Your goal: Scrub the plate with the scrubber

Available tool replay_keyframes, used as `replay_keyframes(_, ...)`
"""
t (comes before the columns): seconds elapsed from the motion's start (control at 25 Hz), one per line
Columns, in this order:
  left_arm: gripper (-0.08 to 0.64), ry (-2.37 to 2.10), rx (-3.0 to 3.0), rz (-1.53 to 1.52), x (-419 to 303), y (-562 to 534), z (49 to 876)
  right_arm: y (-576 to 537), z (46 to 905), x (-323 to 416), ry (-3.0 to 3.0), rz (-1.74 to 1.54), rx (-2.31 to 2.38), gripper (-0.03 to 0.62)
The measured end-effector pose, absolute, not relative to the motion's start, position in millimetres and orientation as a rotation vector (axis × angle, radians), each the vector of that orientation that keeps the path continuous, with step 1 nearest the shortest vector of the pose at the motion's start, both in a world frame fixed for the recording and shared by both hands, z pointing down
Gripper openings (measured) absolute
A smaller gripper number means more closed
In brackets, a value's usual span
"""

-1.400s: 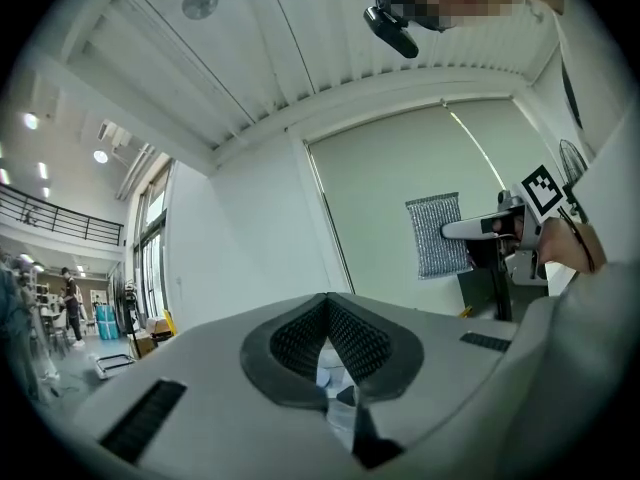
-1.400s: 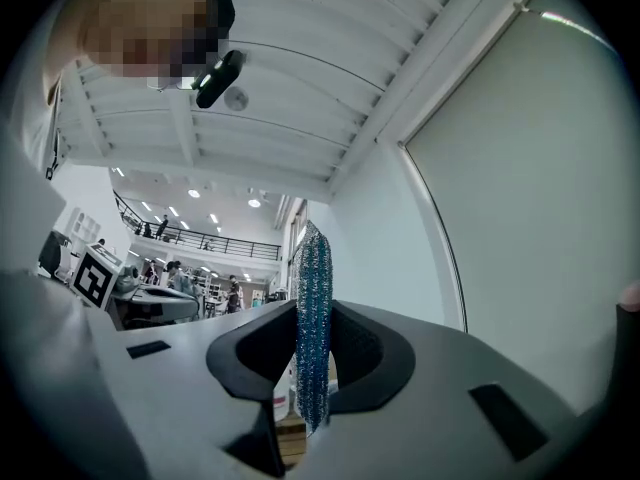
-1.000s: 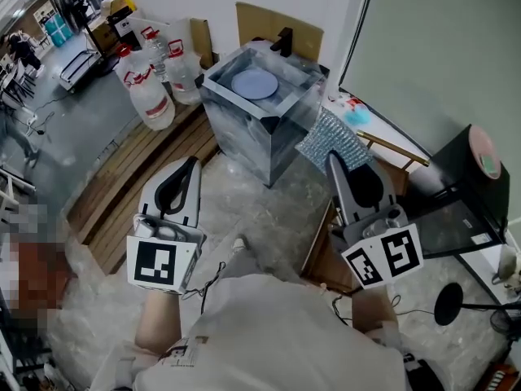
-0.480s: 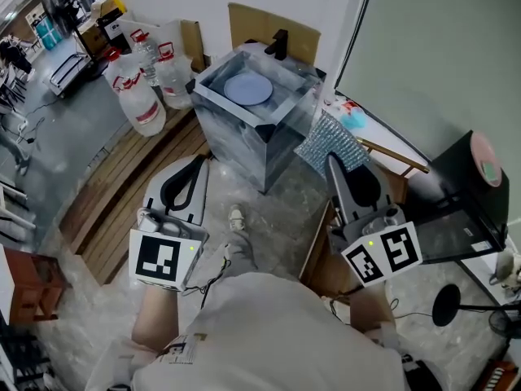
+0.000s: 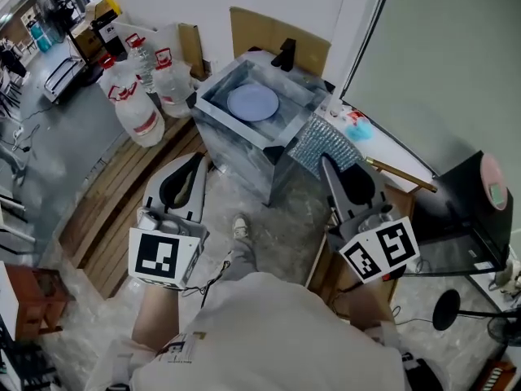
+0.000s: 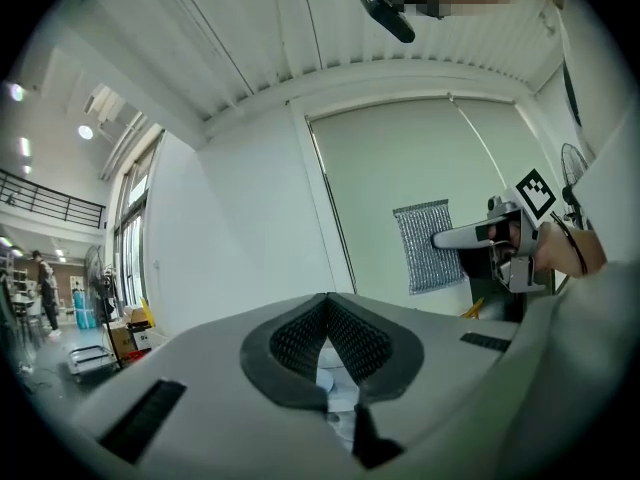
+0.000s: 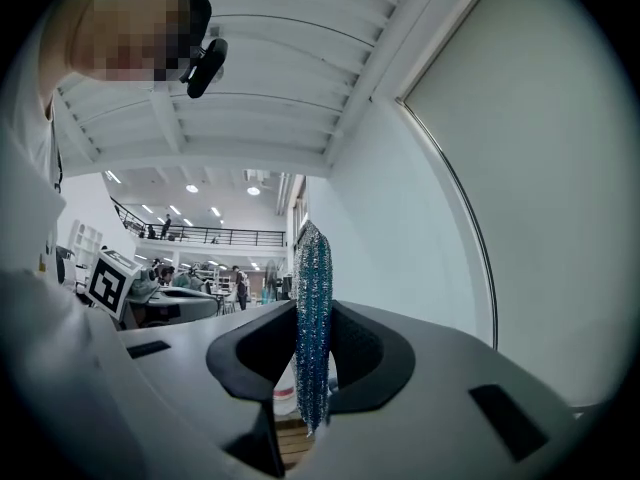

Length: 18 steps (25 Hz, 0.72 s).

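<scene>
A person with a two-jaw tool in each hand is standing short of a boxy metal sink (image 5: 238, 133), with the scrubbing itself not yet begun. This looks like the approach stage. The right gripper (image 5: 324, 161) is clamping its jaws on the scrubber (image 5: 327, 140), a flat rectangle of glittering silver-blue mesh. The mesh is sticking out past the gripper's tips and, seen along the jaws, is hanging edge-on between the dark ribbed pads. The left gripper (image 5: 194, 160) is holding its jaws pressed together with nothing between them.

The plate (image 5: 252, 102) is lying flat in the bottom of the basin, ahead of both grippers and well apart from each. It sits to the right of the left gripper's line and to the left of the right one's. It is round, pale blue-grey and smooth, and it is likely to slide on the wet-looking metal. The sink walls are showing a brushed, streaky sheen, and a black tap (image 5: 285, 53) is standing at the far rim.

The next move probably calls for bringing the mesh over the near rim and down onto the plate face. The empty gripper would likely have to steady the plate's edge.
</scene>
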<state>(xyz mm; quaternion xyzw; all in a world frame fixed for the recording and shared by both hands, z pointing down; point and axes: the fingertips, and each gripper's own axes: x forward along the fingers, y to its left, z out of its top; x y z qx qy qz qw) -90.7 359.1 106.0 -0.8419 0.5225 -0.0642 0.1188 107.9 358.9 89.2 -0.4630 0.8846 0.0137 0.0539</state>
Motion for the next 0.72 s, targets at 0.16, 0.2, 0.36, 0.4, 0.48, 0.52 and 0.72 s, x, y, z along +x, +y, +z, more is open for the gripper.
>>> replay_keyframes(0.16, 0.017, 1.508, -2.511, -0.175, -112, 305, 105, 304, 91, 85, 2.713, 0.018, -1.426, 0.103)
replay_keyframes(0.2, 0.017, 1.508, -2.523, -0.179, -118, 289, 106, 288, 91, 79, 2.717, 0.014, -1.433, 0.103)
replay_keyframes(0.36, 0.017, 1.517, -2.575, -0.204, -141, 225, 116, 220, 99, 56, 2.729, -0.074, -1.457, 0.103)
replay_keyframes(0.4, 0.017, 1.517, -2.583, -0.211, -146, 208, 118, 203, 102, 50, 2.732, -0.104, -1.458, 0.103)
replay_keyframes(0.48, 0.017, 1.512, -2.599, -0.227, -156, 174, 124, 171, 109, 39, 2.740, -0.144, -1.460, 0.103)
replay_keyframes(0.52, 0.017, 1.513, -2.608, -0.236, -161, 157, 128, 155, 113, 34, 2.745, -0.154, -1.466, 0.103)
replay_keyframes(0.72, 0.017, 1.495, -2.686, -0.313, -176, 86, 154, 82, 124, 10, 2.762, -0.185, -1.497, 0.103)
